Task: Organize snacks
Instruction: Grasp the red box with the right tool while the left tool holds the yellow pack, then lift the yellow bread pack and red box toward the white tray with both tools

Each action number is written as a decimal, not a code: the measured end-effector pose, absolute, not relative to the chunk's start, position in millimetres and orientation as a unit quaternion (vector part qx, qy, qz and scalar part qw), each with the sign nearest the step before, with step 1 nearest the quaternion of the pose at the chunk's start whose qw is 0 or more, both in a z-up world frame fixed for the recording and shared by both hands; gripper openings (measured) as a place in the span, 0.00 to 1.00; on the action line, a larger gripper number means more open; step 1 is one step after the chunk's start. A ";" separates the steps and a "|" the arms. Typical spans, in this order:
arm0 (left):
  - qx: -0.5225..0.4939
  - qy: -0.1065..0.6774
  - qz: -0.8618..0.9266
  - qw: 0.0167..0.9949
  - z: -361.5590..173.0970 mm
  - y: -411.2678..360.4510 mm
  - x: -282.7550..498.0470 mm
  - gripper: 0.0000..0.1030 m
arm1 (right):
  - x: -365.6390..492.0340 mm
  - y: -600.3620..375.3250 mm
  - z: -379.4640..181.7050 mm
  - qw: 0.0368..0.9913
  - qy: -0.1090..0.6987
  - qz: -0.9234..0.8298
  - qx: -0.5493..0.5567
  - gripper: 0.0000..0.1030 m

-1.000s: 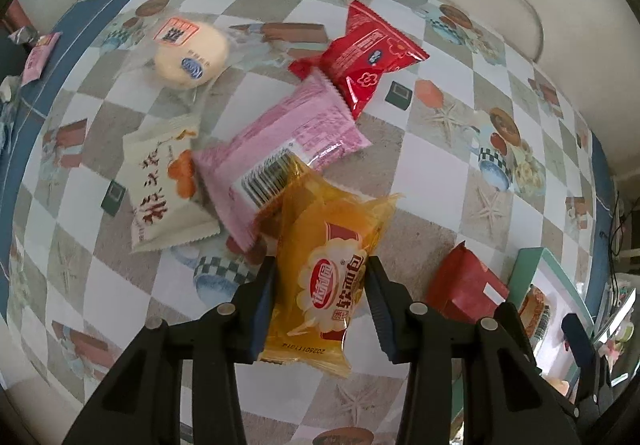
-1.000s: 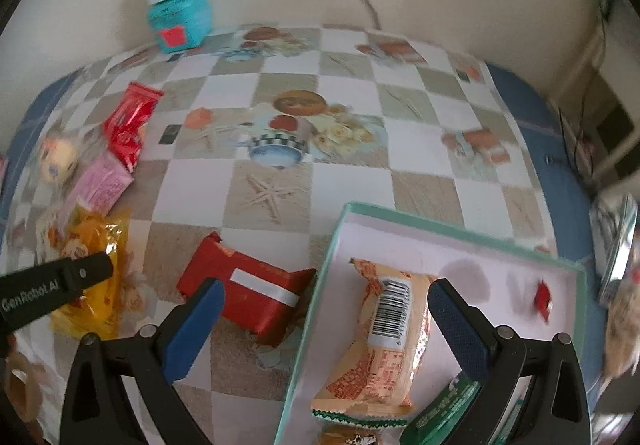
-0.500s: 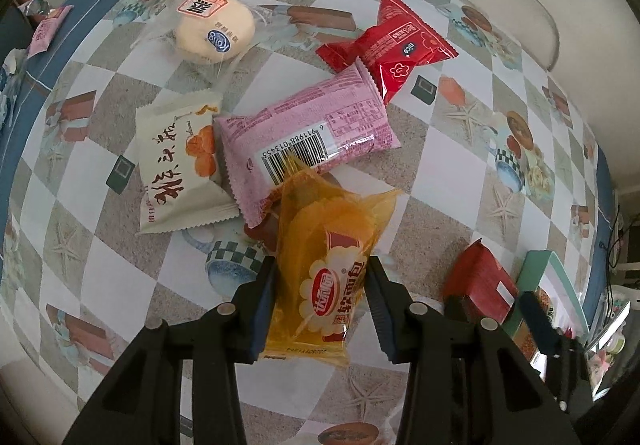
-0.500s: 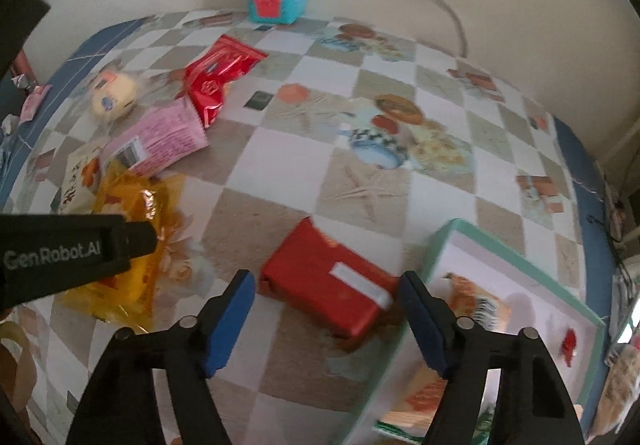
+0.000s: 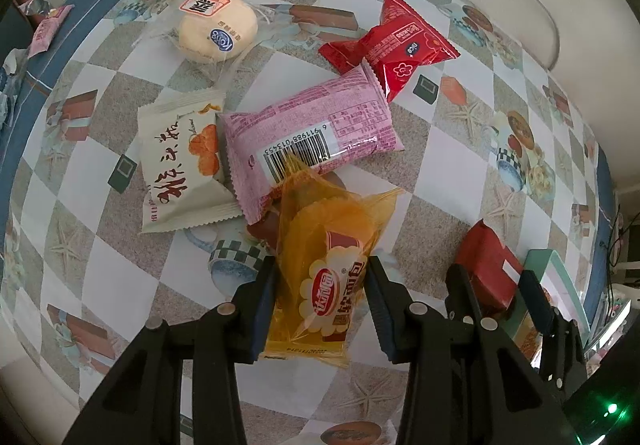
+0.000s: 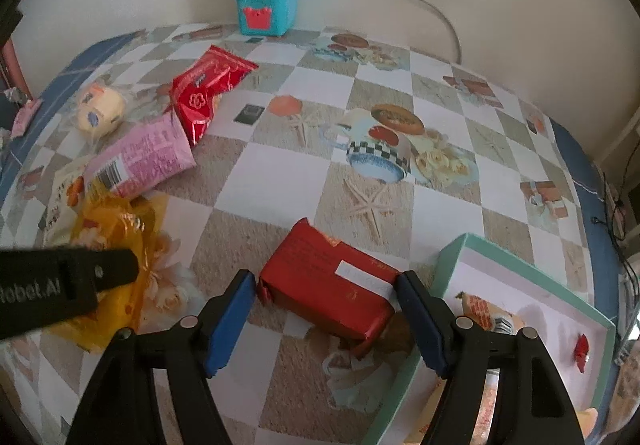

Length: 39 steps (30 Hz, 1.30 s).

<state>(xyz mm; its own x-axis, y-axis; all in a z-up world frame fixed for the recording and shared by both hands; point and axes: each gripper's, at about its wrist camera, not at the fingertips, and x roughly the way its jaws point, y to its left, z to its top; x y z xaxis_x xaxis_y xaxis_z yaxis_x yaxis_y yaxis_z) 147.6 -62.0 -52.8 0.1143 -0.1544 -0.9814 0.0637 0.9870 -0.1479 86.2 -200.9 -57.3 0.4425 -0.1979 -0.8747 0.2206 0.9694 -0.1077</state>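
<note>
Left wrist view: the left gripper [image 5: 322,305] was clamped on the yellow translucent plastic cake packet [image 5: 326,273], a pad pressed into each long side, just as it was 1 second before. The packet's far end overlapped the pink barcoded wrapper [image 5: 316,137] lying just beyond the fingertips, and it looked ready to lift. The change was off to the right: the right gripper [image 5: 494,287] now straddled the red foil-wrapped rectangular block [image 5: 486,265], where earlier only the block lay beside the teal box.

Right wrist view: the right gripper [image 6: 326,299] had swung from over the teal-rimmed cardboard box [image 6: 532,265] to the red block [image 6: 328,277], and its jaws had just been closing. The block sat between the blue pads [image 6: 230,317]; the right pad touched its end, the left stood just clear, so the grip was not yet made. The box, holding 1 orange packet [image 6: 486,315], lay just right of the fingers, seemingly the destination for both snacks.
</note>
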 end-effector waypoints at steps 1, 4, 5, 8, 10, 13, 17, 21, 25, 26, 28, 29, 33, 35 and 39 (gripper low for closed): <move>-0.034 0.661 -0.073 0.746 -52.4 -62.5 147.0 0.44 | 86.8 -201.5 -58.2 0.849 0.514 -0.122 0.011 0.75; -0.033 0.662 -0.070 0.746 -52.6 -67.3 146.6 0.44 | 87.0 -202.6 -60.1 0.849 0.513 -0.126 0.007 0.74; -0.032 0.661 -0.069 0.746 -53.5 -68.8 146.3 0.44 | 87.0 -203.5 -60.6 0.848 0.514 -0.127 0.010 0.74; -0.029 0.661 -0.068 0.747 -53.6 -71.8 145.8 0.44 | 87.8 -203.8 -62.3 0.844 0.521 -0.128 0.021 0.75; -0.031 0.661 -0.067 0.746 -53.0 -72.6 145.8 0.44 | 87.5 -202.5 -60.4 0.841 0.529 -0.108 0.035 0.75; -0.035 0.662 -0.068 0.745 -52.9 -70.2 146.3 0.44 | 86.8 -205.2 -56.8 0.834 0.541 -0.080 0.076 0.75; -0.036 0.663 -0.068 0.745 -53.0 -66.8 146.3 0.44 | 83.4 -214.2 -53.8 0.828 0.544 -0.058 0.125 0.75; -0.037 0.663 -0.068 0.745 -53.3 -66.0 146.4 0.44 | 83.1 -205.9 -57.4 0.830 0.548 -0.062 0.085 0.75; -0.037 0.663 -0.067 0.745 -53.2 -66.8 146.2 0.44 | 85.1 -192.9 -62.5 0.829 0.554 -0.068 0.035 0.75; -0.037 0.663 -0.067 0.745 -53.2 -66.6 146.2 0.44 | 84.4 -191.8 -63.1 0.829 0.555 -0.071 0.031 0.74; -0.037 0.663 -0.066 0.745 -53.6 -66.0 146.3 0.44 | 85.5 -188.9 -65.3 0.827 0.556 -0.077 0.020 0.74; -0.036 0.663 -0.067 0.745 -53.8 -65.7 146.3 0.44 | 85.9 -186.9 -66.3 0.828 0.556 -0.079 0.012 0.74; -0.035 0.663 -0.065 0.745 -53.6 -65.1 145.9 0.44 | 84.9 -182.1 -69.3 0.830 0.551 -0.085 0.000 0.74; -0.035 0.663 -0.063 0.745 -53.8 -65.4 146.0 0.44 | 85.1 -181.2 -69.6 0.832 0.548 -0.084 -0.001 0.74; -0.034 0.662 -0.062 0.746 -55.1 -67.6 145.7 0.44 | 83.6 -182.4 -69.6 0.834 0.545 -0.085 0.009 0.71</move>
<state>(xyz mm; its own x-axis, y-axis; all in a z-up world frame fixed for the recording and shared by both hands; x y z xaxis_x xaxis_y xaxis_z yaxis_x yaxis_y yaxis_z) 145.7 -67.6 -55.1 0.1158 -0.1364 -0.9839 0.0472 0.9902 -0.1317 83.6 -182.4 -69.6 0.3925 -0.1308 -0.9104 0.1512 0.9855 -0.0764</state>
